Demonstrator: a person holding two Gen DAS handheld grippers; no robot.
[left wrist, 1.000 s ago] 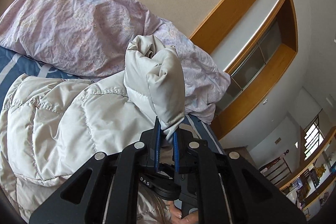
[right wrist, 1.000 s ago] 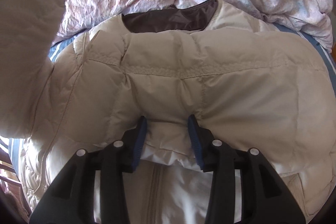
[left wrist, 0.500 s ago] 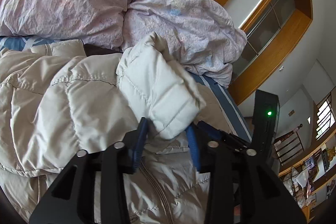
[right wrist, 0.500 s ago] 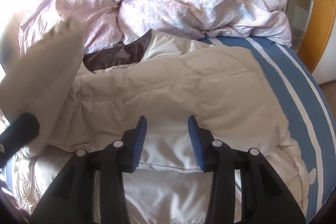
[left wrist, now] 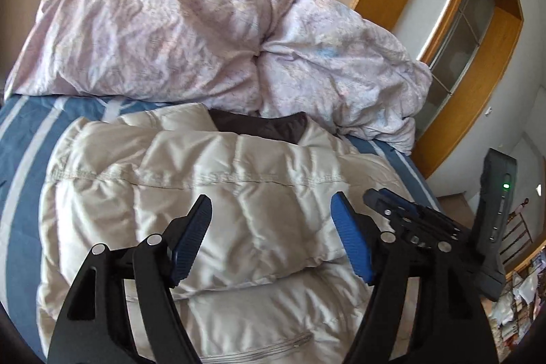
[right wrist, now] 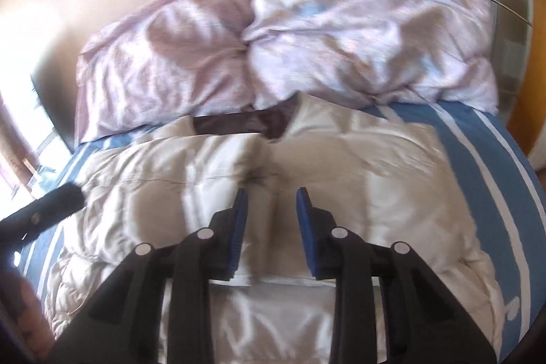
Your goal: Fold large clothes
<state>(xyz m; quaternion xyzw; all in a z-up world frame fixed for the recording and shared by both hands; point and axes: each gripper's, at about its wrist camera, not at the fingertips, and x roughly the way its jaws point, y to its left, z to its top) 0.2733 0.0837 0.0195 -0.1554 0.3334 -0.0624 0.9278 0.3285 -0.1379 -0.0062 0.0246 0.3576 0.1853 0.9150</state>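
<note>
1. Puffer jacket (left wrist: 218, 193) lies flat on the bed (left wrist: 20, 166), cream quilted, dark collar lining (left wrist: 259, 125) toward the crumpled lilac duvet (left wrist: 204, 29); both sleeves now lie folded across the chest.
2. Just changed: left claw (left wrist: 271, 237) has let the sleeve go. Its jaws are opening, nothing between them, and the sleeve end (left wrist: 273, 227) rests on the jacket body just below.
3. Right claw (right wrist: 269, 227) hovers above the jacket's middle, jaws closing with only air between the pads, no fabric pinched.
4. Meaning for the task: the sleeve-in step looks done; I judge the next step is folding the body, hem toward collar, and both claws are free for it.
5. Versus a second ago: the left claw was clamped on the sleeve cuff, held up in the air; half a second ago the sleeve was between half-open jaws, lowering onto the chest.
6. Right claw then sat low with fabric bulging between its pads; now it has lifted clear and more of the bed shows.
</note>
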